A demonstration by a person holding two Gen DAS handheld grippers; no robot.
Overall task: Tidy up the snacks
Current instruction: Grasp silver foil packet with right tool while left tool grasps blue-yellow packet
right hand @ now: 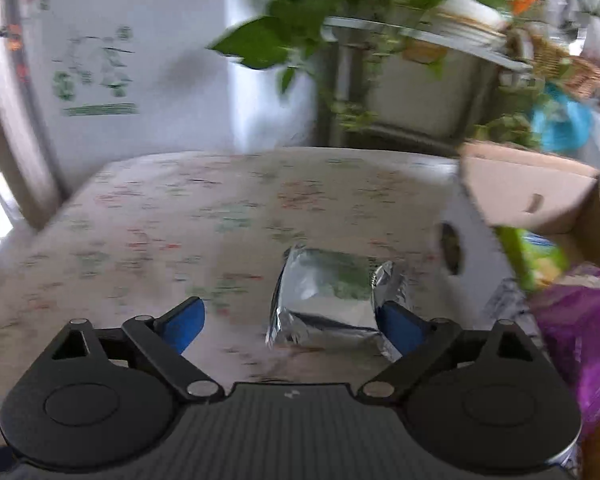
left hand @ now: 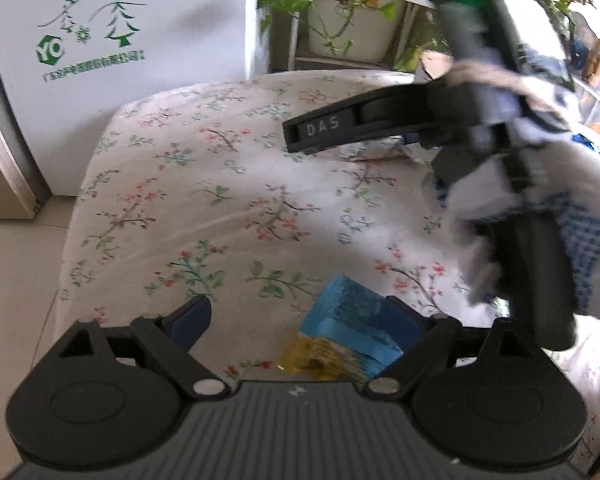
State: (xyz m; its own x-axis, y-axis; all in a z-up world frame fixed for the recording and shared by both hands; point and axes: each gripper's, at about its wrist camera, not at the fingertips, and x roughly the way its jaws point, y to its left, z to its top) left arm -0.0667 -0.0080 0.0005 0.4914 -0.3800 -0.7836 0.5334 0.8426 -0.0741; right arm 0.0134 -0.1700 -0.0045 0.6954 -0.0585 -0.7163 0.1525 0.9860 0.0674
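Observation:
A blue and yellow snack packet [left hand: 350,336] lies on the floral tablecloth [left hand: 220,200], just inside the right finger of my open left gripper [left hand: 300,320]. A silver foil snack packet [right hand: 332,300] lies on the cloth between the fingers of my open right gripper [right hand: 300,324], close to its right finger. The foil packet also shows in the left wrist view [left hand: 370,148], partly hidden behind the right gripper's body [left hand: 380,120], which a gloved hand holds. A cardboard box [right hand: 532,196] at the right holds several snack bags, among them a purple bag [right hand: 580,332].
A white appliance with green tree print [left hand: 120,60] stands behind the table's far left. A rack with potted plants [left hand: 340,20] stands behind the far edge. The table's left edge drops to a tiled floor [left hand: 16,280].

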